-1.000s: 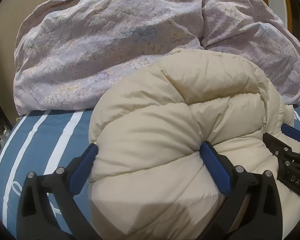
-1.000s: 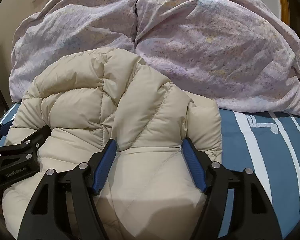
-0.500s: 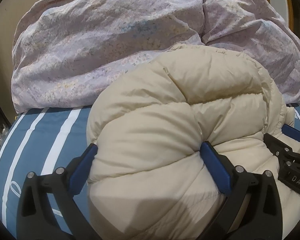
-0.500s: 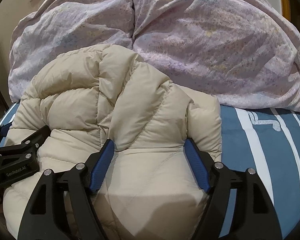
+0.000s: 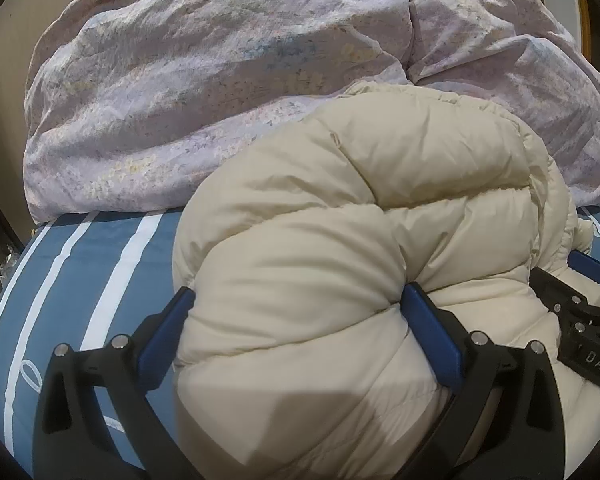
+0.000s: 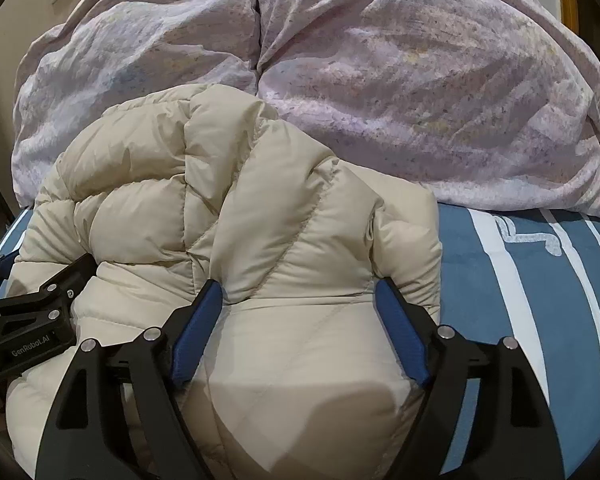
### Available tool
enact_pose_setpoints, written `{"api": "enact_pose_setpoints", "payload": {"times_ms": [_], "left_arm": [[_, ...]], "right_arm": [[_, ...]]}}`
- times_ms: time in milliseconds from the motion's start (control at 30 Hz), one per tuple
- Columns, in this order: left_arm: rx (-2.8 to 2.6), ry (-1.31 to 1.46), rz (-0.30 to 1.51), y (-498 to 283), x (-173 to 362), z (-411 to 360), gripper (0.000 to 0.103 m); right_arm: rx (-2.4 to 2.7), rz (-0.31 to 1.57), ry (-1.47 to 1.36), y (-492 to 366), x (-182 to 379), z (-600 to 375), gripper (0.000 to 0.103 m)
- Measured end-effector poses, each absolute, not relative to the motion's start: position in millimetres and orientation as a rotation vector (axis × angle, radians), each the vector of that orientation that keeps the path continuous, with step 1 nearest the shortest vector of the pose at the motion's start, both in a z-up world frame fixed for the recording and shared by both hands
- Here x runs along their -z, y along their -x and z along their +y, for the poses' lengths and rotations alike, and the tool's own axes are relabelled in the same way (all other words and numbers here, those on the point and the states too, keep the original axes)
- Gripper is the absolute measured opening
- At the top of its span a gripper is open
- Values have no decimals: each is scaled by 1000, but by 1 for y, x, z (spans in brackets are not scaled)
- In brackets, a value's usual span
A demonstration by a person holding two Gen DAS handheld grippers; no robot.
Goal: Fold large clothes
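Plainly, the main risk is spring-back: the cream puffer jacket (image 5: pixel 364 264) sits as a thick, bulging bundle on the blue striped bed (image 5: pixel 84 280), pushed up against the lilac floral duvet (image 5: pixel 204 92), and down filling of that loft tends to swell once pressure comes off it; if both grips let go together, the top fold could roll open toward the duvet or slump sideways off the stack, and the fold would need redoing; slick shell fabric would only help the layers slide; a blue pad could also snag a quilted seam as it draws back and drag a layer with it.

On the right, the right tongs (image 6: pixel 300 304) are opening, set wide, with a hump of the jacket bulging up between the blue pads (image 6: pixel 198 328); the fabric touches both but looks barely pinched; the left tongs (image 5: pixel 296 320) stand wide too, yet their right pad digs a clear dent into the padding, so I judge them clamped on the bundle's near end
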State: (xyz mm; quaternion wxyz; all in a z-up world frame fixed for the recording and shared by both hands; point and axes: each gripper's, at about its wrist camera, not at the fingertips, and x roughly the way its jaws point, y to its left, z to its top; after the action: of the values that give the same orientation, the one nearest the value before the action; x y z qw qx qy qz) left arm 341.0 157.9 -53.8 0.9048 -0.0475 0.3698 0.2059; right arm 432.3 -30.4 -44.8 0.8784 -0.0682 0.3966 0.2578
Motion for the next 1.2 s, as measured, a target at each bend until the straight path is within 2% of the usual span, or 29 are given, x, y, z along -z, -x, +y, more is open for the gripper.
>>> {"api": "enact_pose_setpoints", "payload": {"times_ms": [233, 333, 700, 1200], "left_arm": [[-453, 83, 759, -330, 46, 150, 101], [-437, 83, 728, -303, 33, 140, 101], [-374, 172, 690, -194, 0, 100, 101], [-372, 177, 687, -100, 1, 67, 101]], "right_arm": [[-521, 822, 145, -421, 36, -40, 86], [-516, 824, 91, -400, 20, -65, 98], [-513, 844, 112, -307, -7, -118, 100], [-564, 847, 156, -223, -8, -139, 101]]}}
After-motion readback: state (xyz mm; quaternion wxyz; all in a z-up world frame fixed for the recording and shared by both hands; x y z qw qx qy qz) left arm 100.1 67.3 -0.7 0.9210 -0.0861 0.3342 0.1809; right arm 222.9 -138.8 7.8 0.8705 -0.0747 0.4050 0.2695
